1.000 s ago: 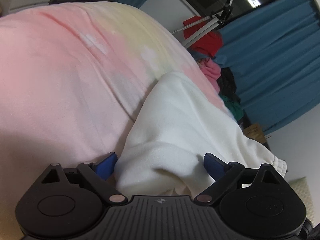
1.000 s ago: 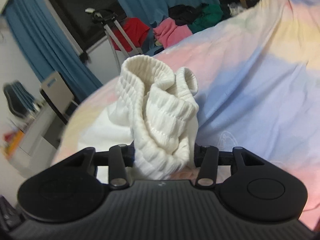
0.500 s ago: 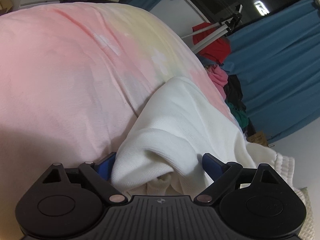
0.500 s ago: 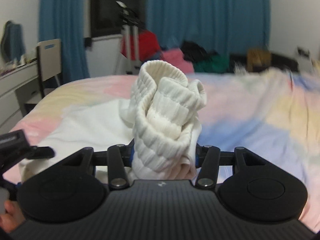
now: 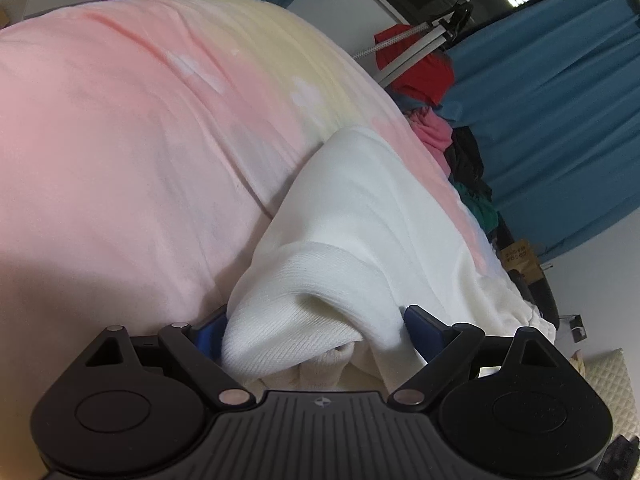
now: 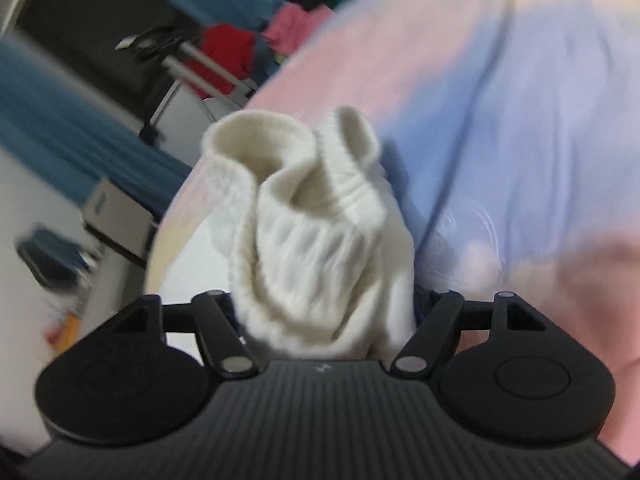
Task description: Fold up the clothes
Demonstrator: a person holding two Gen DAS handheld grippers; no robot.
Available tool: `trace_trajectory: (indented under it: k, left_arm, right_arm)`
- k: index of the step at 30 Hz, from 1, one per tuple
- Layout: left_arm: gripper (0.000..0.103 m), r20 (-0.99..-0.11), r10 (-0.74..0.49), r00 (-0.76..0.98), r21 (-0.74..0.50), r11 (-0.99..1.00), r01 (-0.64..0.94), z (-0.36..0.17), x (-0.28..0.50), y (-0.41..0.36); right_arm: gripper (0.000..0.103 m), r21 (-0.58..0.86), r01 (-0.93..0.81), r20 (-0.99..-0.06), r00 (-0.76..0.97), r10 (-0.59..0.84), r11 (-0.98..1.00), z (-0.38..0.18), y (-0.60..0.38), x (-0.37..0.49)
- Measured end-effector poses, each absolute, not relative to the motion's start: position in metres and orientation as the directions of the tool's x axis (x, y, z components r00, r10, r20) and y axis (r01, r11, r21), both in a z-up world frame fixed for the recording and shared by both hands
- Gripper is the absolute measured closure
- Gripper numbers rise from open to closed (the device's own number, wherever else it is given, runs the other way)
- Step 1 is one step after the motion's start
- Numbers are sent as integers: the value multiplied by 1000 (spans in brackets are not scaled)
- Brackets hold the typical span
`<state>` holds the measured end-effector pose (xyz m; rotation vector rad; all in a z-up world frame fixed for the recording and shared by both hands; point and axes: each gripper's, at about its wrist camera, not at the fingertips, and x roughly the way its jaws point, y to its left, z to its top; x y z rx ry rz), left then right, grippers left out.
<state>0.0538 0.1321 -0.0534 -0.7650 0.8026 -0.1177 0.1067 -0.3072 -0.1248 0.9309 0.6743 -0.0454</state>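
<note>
sweater (image 5: 360,216) lies on the bed (image 5: 120,140), its fold between the wide left gripper (image 5: 316,326). right gripper (image 6: 328,312), clamped a moment ago, is opening around the ribbed cuff (image 6: 304,200); this fold looks nearly placed.

The sweater (image 5: 360,216) lies on the bed (image 5: 120,160), running away toward the far edge. Its near fold sits between the fingers of the left gripper (image 5: 316,328); its bunched cuff (image 6: 312,216) stands between the opening jaws of the right gripper (image 6: 328,308). Beyond the bed, a pile of clothes (image 5: 460,148) lies along the curtains (image 5: 560,100), with a tripod (image 5: 424,36) at its far end.
</note>
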Motion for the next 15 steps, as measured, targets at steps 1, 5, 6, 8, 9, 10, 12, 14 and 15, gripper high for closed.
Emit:
trace_trajectory:
  k: [1,5,6,8,9,10,12,14,15]
  left_arm:
    - [15,-608,-369,703,-656,732,-183,-54,54,132]
    - [32,-597,-364,715,-676,708,-204,-55,52,138]
    - [34,-594,-363,718,-682,701,-209,-56,52,140]
    - [48,-578,-368,728,-694,692,-201,-52,52,141]
    - [50,-568,-369,735,-698,690,-193,-49,52,141]
    - [54,-555,-373,744,-704,686,-181,-44,51,141]
    - [59,-522,-386,761,-724,672,-156,-33,48,142]
    - [60,-489,-399,775,-742,658,-129,-22,44,144]
    - [60,-475,-408,780,-749,653,-115,-16,42,145]
  right_arm:
    - [31,726,316,-555,794,249,611,-126,-309,108]
    - [51,626,277,-560,810,173,729,-107,-294,104]
    - [54,612,262,-547,822,161,746,-102,-290,100]
    - [56,593,229,-516,844,146,772,-92,-282,95]
    - [57,588,213,-499,854,143,780,-87,-279,92]
    - [58,586,198,-483,864,143,786,-82,-278,90]
    - [58,580,166,-451,881,145,797,-71,-277,85]
    - [59,577,137,-419,896,148,805,-61,-276,81]
    - [59,584,126,-406,901,154,802,-54,-276,81]
